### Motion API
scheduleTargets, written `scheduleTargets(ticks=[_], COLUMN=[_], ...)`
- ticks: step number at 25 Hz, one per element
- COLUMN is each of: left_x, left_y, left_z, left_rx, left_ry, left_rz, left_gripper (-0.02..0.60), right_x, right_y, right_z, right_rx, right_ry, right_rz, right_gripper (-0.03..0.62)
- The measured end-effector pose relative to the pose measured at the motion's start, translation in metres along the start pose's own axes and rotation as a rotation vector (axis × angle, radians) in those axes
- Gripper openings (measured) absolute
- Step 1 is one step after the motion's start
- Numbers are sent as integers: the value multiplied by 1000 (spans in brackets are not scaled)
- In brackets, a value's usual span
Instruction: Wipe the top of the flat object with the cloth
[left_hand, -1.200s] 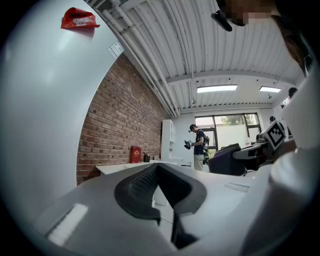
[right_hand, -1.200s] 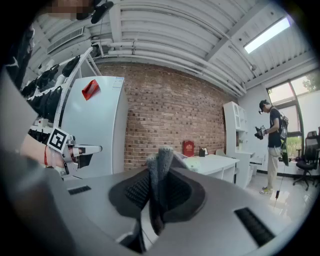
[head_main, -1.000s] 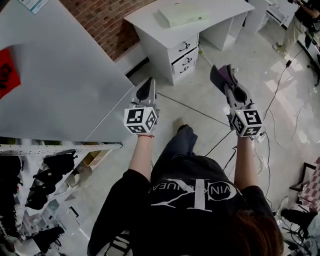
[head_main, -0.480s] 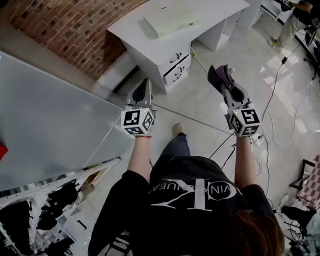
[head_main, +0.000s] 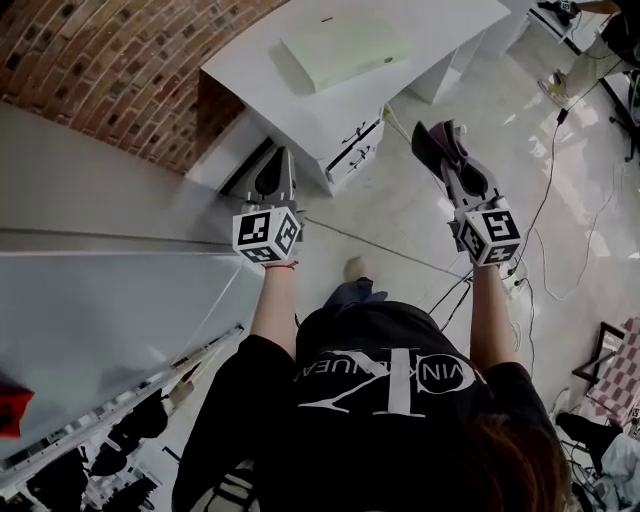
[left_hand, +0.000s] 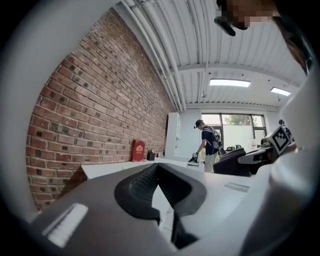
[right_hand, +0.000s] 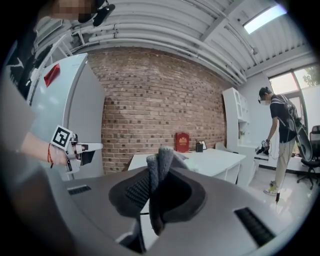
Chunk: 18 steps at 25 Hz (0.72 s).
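A pale green flat object (head_main: 345, 45) lies on a white desk (head_main: 270, 55) ahead of me, by the brick wall. My right gripper (head_main: 437, 148) is held in the air short of the desk, shut on a purple-grey cloth (head_main: 430, 140). In the right gripper view the cloth (right_hand: 162, 157) stands folded up between the jaws. My left gripper (head_main: 277, 172) is level with it on the left, shut with nothing in it. Its jaws meet in the left gripper view (left_hand: 159, 167), pointing at the desk (left_hand: 115, 169).
The desk has drawers (head_main: 358, 150) facing me. A tall grey cabinet (head_main: 100, 300) stands close on the left. Cables (head_main: 555, 150) run over the tiled floor at right. A red book (right_hand: 182, 142) stands at the desk's far end. Another person (right_hand: 280, 135) stands farther back.
The desk and the green flat object have come nearer and moved left in the head view, and more of the brick wall shows. Both grippers keep their pose and grip.
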<state>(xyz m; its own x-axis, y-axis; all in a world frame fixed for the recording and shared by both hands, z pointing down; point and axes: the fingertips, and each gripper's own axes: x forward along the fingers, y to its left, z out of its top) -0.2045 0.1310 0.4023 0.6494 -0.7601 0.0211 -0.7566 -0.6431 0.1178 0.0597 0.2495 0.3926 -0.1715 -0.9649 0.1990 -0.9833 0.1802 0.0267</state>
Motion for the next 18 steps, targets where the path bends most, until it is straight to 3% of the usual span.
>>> scheduleTargets(ticks=[18], left_x=[90], left_y=[24], left_z=[9], left_rx=[12], left_ry=[-4], left_rz=[-23], left_gripper=[11], right_x=[80], right_y=[-37], right_z=[13], right_rx=[-13], right_ry=[0], right_rz=[18], right_gripper=[51])
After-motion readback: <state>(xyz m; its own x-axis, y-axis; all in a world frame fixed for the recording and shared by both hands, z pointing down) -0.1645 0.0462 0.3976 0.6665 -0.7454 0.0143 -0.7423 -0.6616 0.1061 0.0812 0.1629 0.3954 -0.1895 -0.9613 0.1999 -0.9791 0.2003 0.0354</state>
